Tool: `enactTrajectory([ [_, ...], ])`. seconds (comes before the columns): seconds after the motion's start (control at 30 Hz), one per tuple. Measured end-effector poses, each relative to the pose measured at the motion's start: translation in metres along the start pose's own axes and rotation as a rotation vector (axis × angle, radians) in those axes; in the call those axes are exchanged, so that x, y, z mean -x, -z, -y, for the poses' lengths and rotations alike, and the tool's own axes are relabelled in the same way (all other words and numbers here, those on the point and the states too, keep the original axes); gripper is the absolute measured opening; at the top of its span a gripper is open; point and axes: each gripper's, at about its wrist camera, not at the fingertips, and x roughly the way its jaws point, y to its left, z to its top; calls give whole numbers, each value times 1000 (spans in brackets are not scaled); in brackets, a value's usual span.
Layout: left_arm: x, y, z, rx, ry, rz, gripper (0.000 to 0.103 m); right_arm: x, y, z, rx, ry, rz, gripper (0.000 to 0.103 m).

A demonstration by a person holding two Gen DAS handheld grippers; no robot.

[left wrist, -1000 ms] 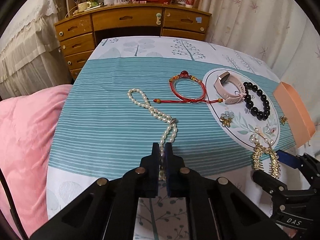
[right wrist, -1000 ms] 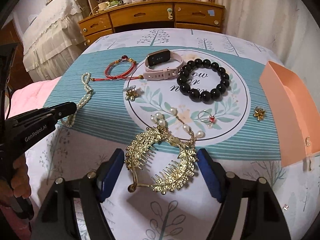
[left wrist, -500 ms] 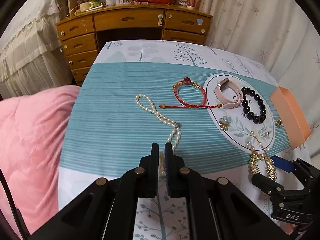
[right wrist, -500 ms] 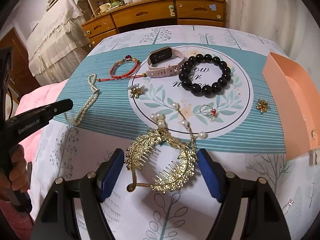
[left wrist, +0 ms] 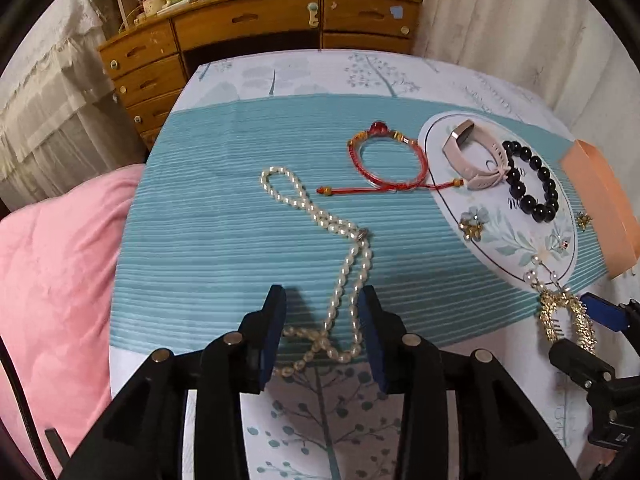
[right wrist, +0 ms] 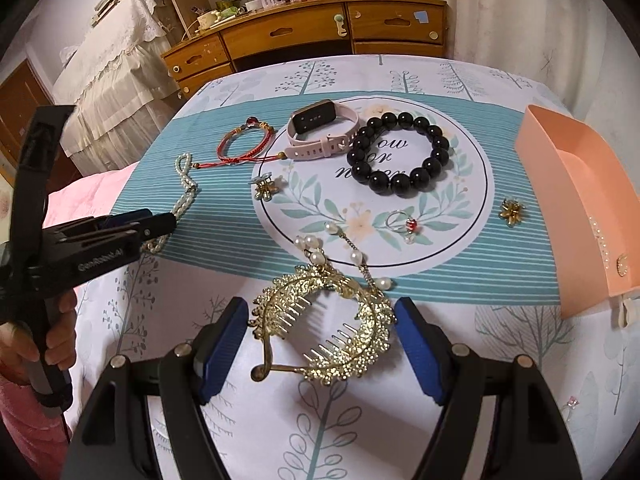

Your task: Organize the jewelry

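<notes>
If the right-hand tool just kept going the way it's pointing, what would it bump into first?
Most likely the gold hair comb, which lies on the tablecloth between the right tool's open jaws, though depth is hard to judge.

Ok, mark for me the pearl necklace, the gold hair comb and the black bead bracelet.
pearl necklace (left wrist: 344, 268): left wrist view, on the doubled strand running away from the claw.
gold hair comb (right wrist: 368, 320): right wrist view, on its leafy gold arch, right side.
black bead bracelet (right wrist: 400, 185): right wrist view, on a near bead.

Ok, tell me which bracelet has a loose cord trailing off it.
The red braided cord bracelet; the black round-bead bracelet is a closed ring of beads.
</notes>
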Motion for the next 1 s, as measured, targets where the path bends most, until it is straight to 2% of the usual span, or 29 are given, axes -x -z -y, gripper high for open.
enactTrajectory([
  [0.17,-3,-3,1,-10,1,8,44,-4,1,-2,7,-5,-12,75],
  [0.2,-3,-4,1,-12,5,10,39,-4,1,-2,7,-6,-14,75],
  [0.3,-3,-5,4,-8,8,15,9,-6,2,-2,8,-7,-14,75],
  [0.33,-3,-6,6,-10,7,11,7,-6,2,-2,7,-8,-17,75],
  [0.43,-3,-8,14,-21,-27,-9,6,-6,3,-1,4,-10,-19,75],
  [0.57,-3,-11,8,35,65,-46,6,-4,3,0,-1,-13,-19,75],
  [0.73,2,-5,-5,89,143,-72,1,0,1,3,-13,-23,-14,75],
  [1.0,12,3,-19,144,181,-88,0,7,2,4,-10,-24,0,75],
])
